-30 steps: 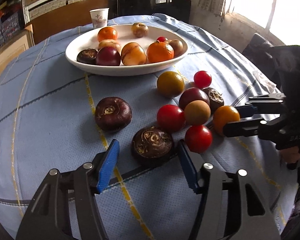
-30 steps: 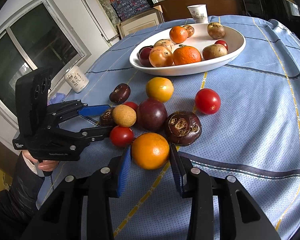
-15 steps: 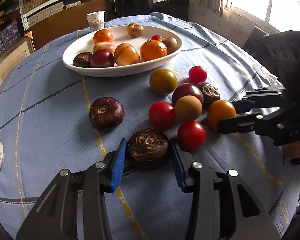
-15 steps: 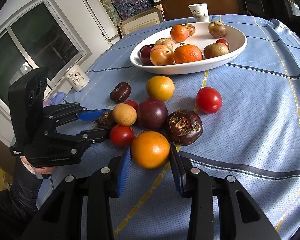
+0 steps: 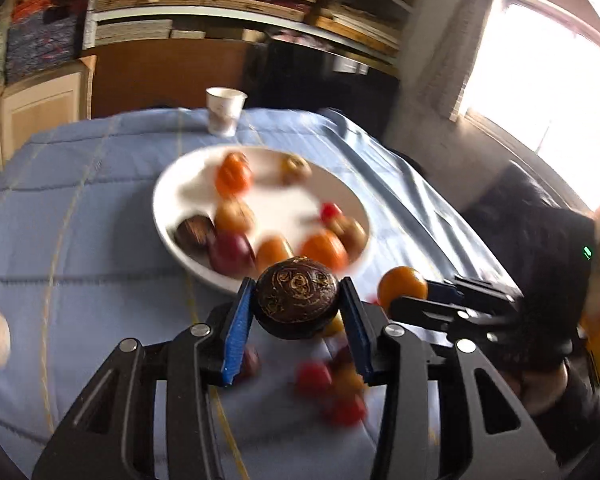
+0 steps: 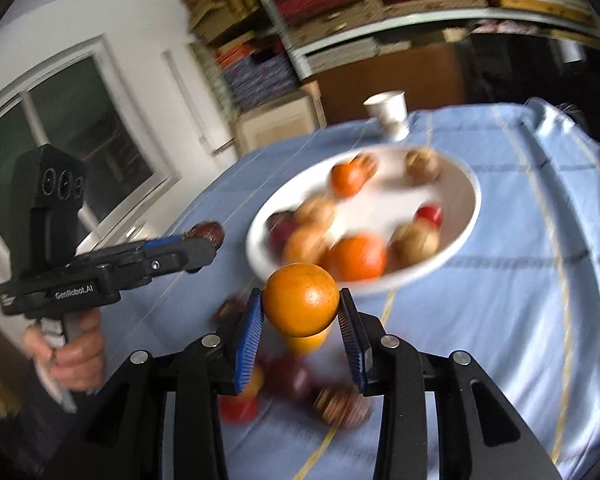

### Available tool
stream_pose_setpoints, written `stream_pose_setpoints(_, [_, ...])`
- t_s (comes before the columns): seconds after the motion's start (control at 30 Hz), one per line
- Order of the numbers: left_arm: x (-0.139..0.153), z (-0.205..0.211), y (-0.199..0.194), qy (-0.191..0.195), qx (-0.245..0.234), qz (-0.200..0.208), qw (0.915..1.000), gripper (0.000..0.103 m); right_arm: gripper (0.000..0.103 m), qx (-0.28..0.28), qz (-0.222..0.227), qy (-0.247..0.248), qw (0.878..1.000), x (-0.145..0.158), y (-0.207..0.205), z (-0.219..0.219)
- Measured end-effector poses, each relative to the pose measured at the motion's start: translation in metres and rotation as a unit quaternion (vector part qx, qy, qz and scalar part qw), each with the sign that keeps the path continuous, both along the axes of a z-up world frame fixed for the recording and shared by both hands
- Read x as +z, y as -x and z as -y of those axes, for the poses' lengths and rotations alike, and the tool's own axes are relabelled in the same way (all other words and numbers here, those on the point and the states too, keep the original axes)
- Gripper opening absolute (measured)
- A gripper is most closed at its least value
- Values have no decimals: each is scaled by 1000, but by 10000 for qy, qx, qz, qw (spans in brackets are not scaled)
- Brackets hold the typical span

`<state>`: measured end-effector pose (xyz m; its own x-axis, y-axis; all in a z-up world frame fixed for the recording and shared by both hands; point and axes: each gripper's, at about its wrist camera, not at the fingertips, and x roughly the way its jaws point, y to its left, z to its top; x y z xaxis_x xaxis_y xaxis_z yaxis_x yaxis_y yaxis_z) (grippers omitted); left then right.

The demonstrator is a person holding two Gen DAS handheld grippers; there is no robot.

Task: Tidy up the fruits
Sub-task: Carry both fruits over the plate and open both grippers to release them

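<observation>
My left gripper (image 5: 298, 308) is shut on a dark brown wrinkled fruit (image 5: 297, 297), held in the air short of the white bowl (image 5: 172, 184). My right gripper (image 6: 301, 318) is shut on an orange fruit (image 6: 301, 299), also lifted off the cloth. In the left wrist view the right gripper (image 5: 410, 294) shows at the right with the orange fruit (image 5: 402, 287) at its tip. The right wrist view has the left gripper (image 6: 206, 242) at the left with the brown fruit (image 6: 205, 233). The bowl (image 6: 466, 216) holds several oranges, red and brown fruits. Blurred loose fruits (image 5: 342, 408) lie on the cloth below.
A blue tablecloth (image 5: 80, 240) covers the round table. A white paper cup (image 5: 224, 111) stands behind the bowl. Shelves of stacked boxes line the back wall, with a bright window (image 5: 540, 92) at the right. A person's hand (image 6: 74, 354) grips the left gripper's handle.
The left gripper closed on the brown fruit. Both grippers then rose off the cloth with their fruits and came nearer the bowl; the view has tilted up toward the shelves.
</observation>
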<state>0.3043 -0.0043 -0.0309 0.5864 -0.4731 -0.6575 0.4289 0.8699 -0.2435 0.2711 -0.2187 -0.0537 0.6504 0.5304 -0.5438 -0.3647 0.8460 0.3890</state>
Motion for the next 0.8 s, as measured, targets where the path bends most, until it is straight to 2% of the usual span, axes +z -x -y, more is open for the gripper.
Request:
stream_pose_setpoints(0.13, [-9, 10, -49, -171, 356, -136, 9991, 42, 38, -359, -2, -201, 9992, 0, -36, 13])
stream_pose_setpoints(0.27, [-21, 21, -78, -325, 594, -281, 9973, 43, 39, -484, -84, -225, 9985, -8, -68, 17])
stream_pose_setpoints(0.3, [-24, 21, -82, -319, 649, -333, 9968, 54, 46, -504, -110, -198, 9985, -10, -71, 16])
stream_pose_setpoints(0.33, [-26, 20, -84, -266, 745, -397, 9961, 72, 53, -532, -139, -176, 9983, -12, -73, 17])
stream_pose_setpoints(0.37, [-26, 17, -84, -215, 825, -392, 9956, 78, 60, -548, -144, -180, 9982, -13, -73, 18])
stream_pose_setpoints(0.4, [-24, 14, -81, -172, 891, -351, 9953, 83, 61, -513, -137, -197, 9984, -13, -69, 20])
stream_pose_setpoints(0.47, [-16, 6, -71, -166, 955, -239, 9950, 86, 61, -379, -122, -234, 9989, -9, -63, 23])
stream_pose_setpoints(0.53, [-8, -5, -57, -123, 1116, -155, 9936, 97, 61, -269, -31, -204, 9994, -2, -51, 26])
stream_pose_setpoints(0.6, [-5, -17, -44, -12, 1290, -118, 9916, 98, 61, -216, 2, -114, 9997, 0, -38, 30])
stream_pose_setpoints(0.7, [-16, -35, -22, -43, 1638, -206, 9863, 98, 61, -226, -54, 122, 9997, -9, -17, 34])
stream_pose_setpoints(0.8, [-40, -46, -6, -522, 2088, -366, 9759, 98, 61, -329, -433, 314, 9980, -28, -7, 35])
